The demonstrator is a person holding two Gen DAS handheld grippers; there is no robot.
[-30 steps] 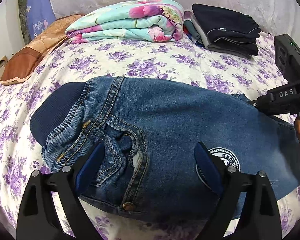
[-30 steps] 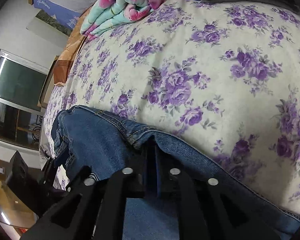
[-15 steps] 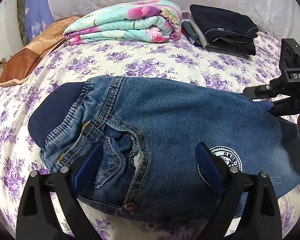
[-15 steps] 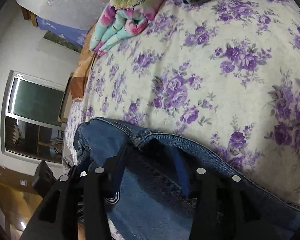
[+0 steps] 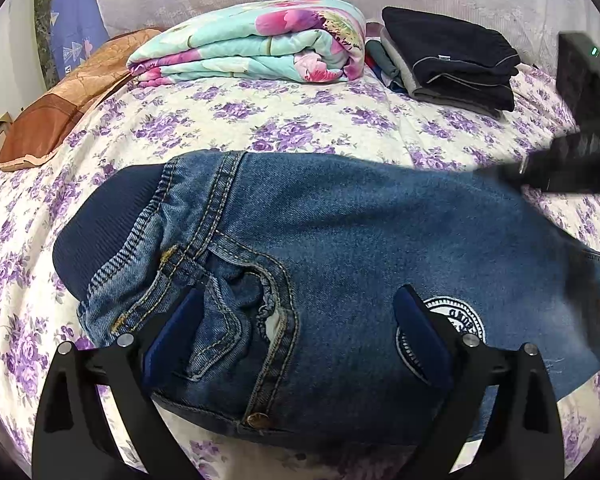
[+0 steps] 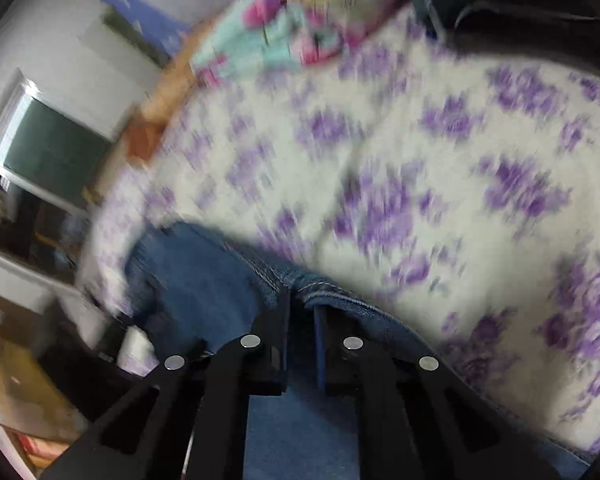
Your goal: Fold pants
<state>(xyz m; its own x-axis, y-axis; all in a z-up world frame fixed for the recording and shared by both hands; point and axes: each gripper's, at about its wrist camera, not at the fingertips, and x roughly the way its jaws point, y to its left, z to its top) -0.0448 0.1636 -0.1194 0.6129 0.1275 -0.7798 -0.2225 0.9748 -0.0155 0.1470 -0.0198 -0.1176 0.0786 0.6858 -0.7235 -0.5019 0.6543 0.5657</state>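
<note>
The left gripper's blue fingers stand wide apart over the jeans, gripping nothing, while the right gripper is pinched closed on the jeans' far seam edge. The jeans lie flat across the bed, dark waistband left, a round patch near the right finger. Beyond is bare floral sheet, then a blanket and dark clothes.

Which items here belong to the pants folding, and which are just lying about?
Job: jeans; left gripper, open above them; right gripper, closed on their edge.

Lying about: floral blanket; dark folded clothes; brown pillow; bedsheet.
</note>
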